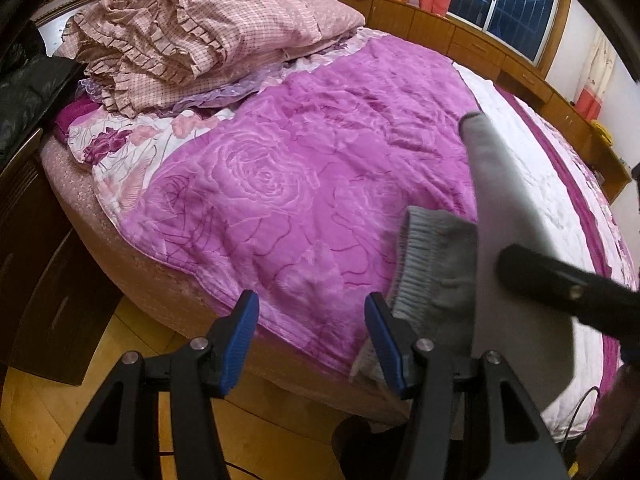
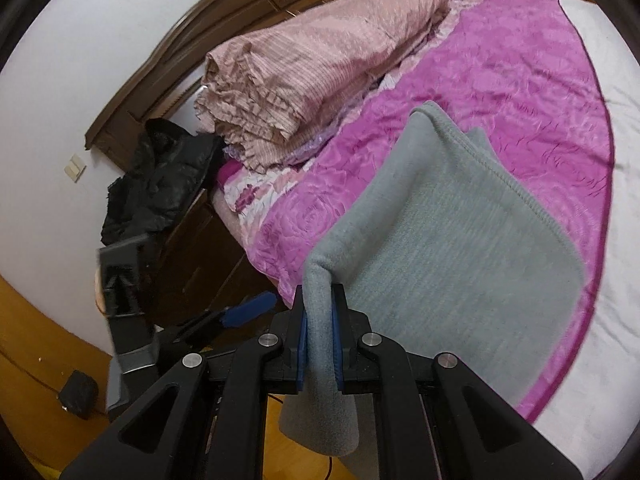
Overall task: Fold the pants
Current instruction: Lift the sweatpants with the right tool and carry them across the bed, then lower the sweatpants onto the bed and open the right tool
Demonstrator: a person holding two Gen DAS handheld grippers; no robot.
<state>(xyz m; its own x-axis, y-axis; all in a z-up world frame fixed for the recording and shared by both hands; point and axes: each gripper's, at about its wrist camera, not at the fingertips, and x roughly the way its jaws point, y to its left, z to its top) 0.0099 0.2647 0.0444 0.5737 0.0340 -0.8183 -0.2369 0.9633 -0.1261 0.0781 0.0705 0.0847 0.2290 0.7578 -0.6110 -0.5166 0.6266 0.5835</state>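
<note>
My right gripper (image 2: 319,332) sat nearest the lens in its own view, its blue pads clamped together on a fold of the grey pants (image 2: 440,248). From that pinch the cloth rose away from me in a broad lifted sheet over the magenta blanket (image 2: 520,92), with a loose end hanging below the pads toward the wooden floor (image 2: 36,344).

My left gripper (image 1: 308,340) stood with its two blue pads well apart and nothing between them, hovering over the near edge of the blanket (image 1: 280,184). The ribbed waistband (image 1: 428,256) of the pants (image 1: 520,216) lay on the blanket just beside my left gripper's right-hand pad; whether it touched that pad I could not tell.

Only the left view showed that waistband resting on the blanket, plus the dark window (image 1: 504,4) and the wooden cabinets (image 1: 460,36) beyond the blanket's far side. It caught my right gripper merely as a blurred black bar in front of the raised cloth. Only the right view showed the clamp on the cloth itself, the black jacket (image 2: 160,184) off the blanket's head end, and my left gripper (image 2: 248,308) low beside the blanket's near corner. Both views showed the pink checked bedding (image 1: 200,28) heaped at the blanket's head end.
</note>
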